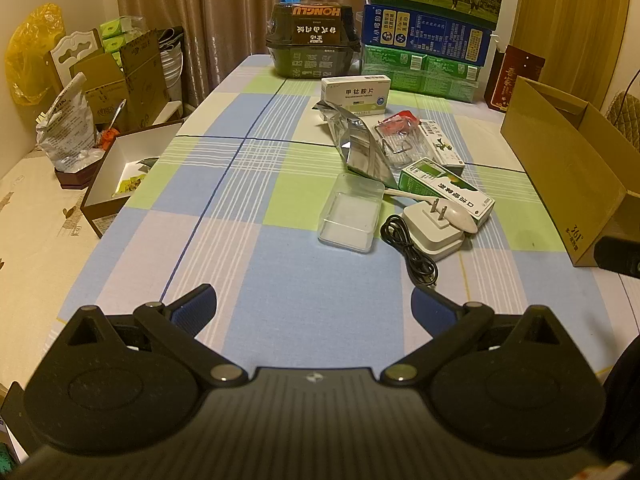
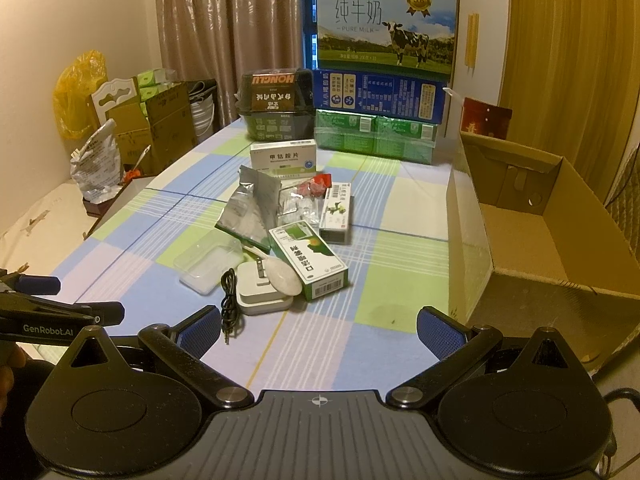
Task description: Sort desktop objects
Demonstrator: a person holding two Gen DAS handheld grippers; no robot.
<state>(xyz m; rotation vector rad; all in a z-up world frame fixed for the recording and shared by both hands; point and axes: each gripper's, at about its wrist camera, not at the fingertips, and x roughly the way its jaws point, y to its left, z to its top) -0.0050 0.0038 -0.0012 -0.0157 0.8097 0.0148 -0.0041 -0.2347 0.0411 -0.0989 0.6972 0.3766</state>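
Both grippers (image 1: 314, 308) (image 2: 320, 330) wide open, empty.

On the table (image 2: 132, 236) a heap of small things lay in the middle: a charger (image 2: 262, 290) nearest, a cable (image 2: 228, 300) touching its left side, a clear tray (image 2: 208, 260) further left, a spoon (image 2: 280, 274) seemingly resting on the charger. An open cardboard box (image 2: 532, 232) stood right; stacked cartons (image 2: 380, 96) behind.

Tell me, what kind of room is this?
Probably a room in someone's home, used partly for storage. A checked tablecloth covers the table, curtains hang at the window, and milk cartons and cardboard boxes are stacked around.
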